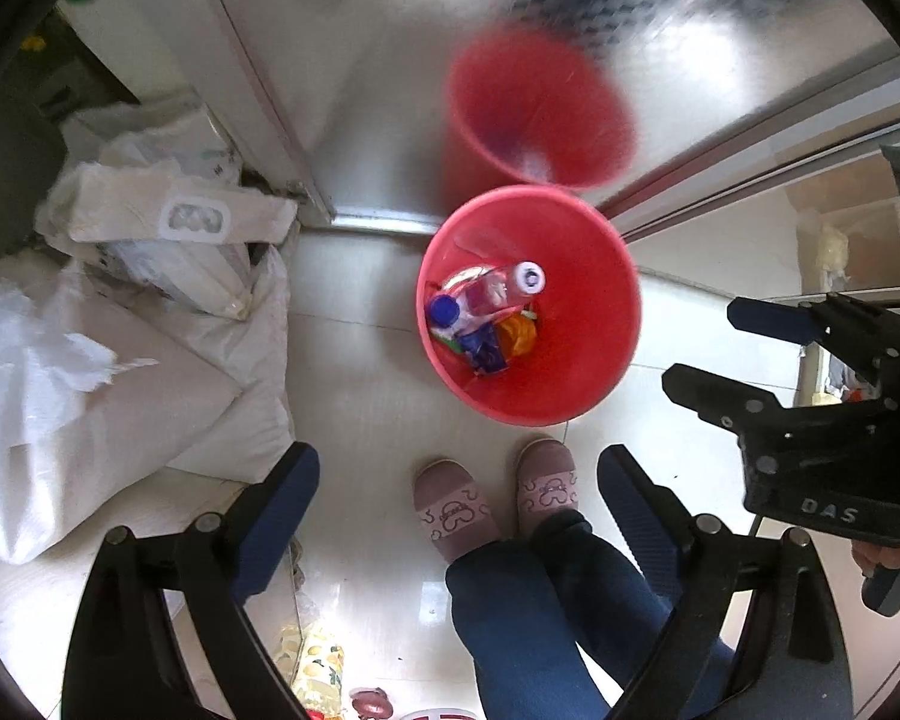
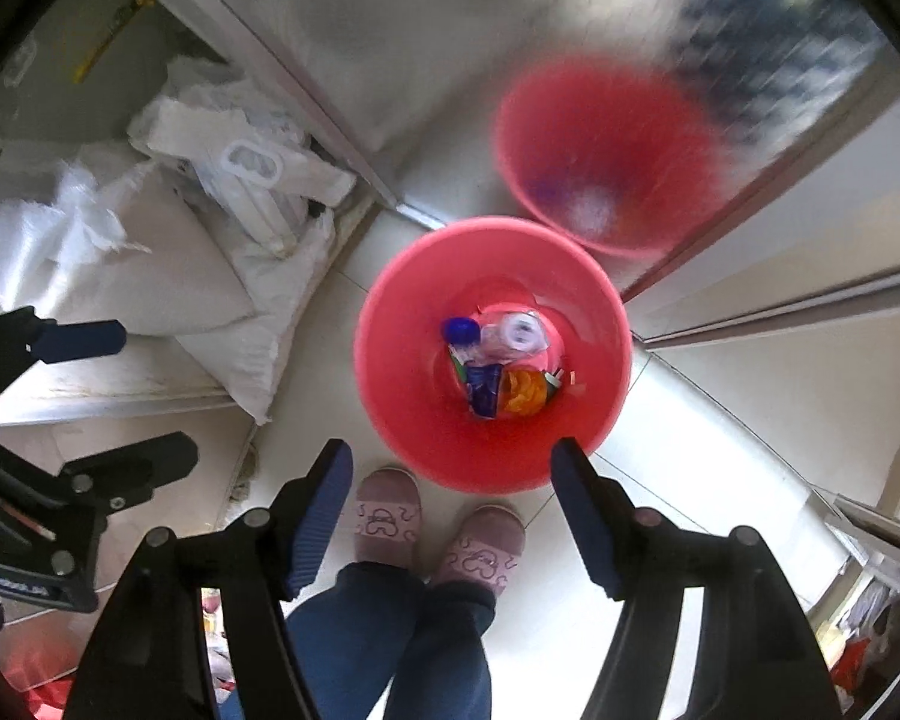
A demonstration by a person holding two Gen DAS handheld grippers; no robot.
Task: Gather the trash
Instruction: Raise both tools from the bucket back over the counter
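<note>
Right now I have both tools pointing straight down over the red bin (image 2: 492, 354), which stands on the pale tiled floor (image 2: 660, 540) just ahead of my slippers (image 2: 387, 519). The right tool (image 2: 452, 510) has its jaws parted with nothing between the pads; the left tool (image 1: 459, 516) is spread wide and empty too. The collected trash sits at the bottom of the bin: a clear plastic bottle (image 2: 513, 333) leaning upright with its white cap toward me, a blue cap (image 2: 461, 330), a blue wrapper (image 2: 483, 390) and an orange wrapper (image 2: 522, 393). From the right tool the bin lies directly ahead of the fingertips, nearly centred between them; from the left tool it sits ahead and a little rightward, so the right hand looks nearer. A shiny metal panel (image 2: 450, 90) behind the bin mirrors it as a blurred red shape. White woven sacks (image 2: 168, 276) are heaped on the floor left of the bin.
</note>
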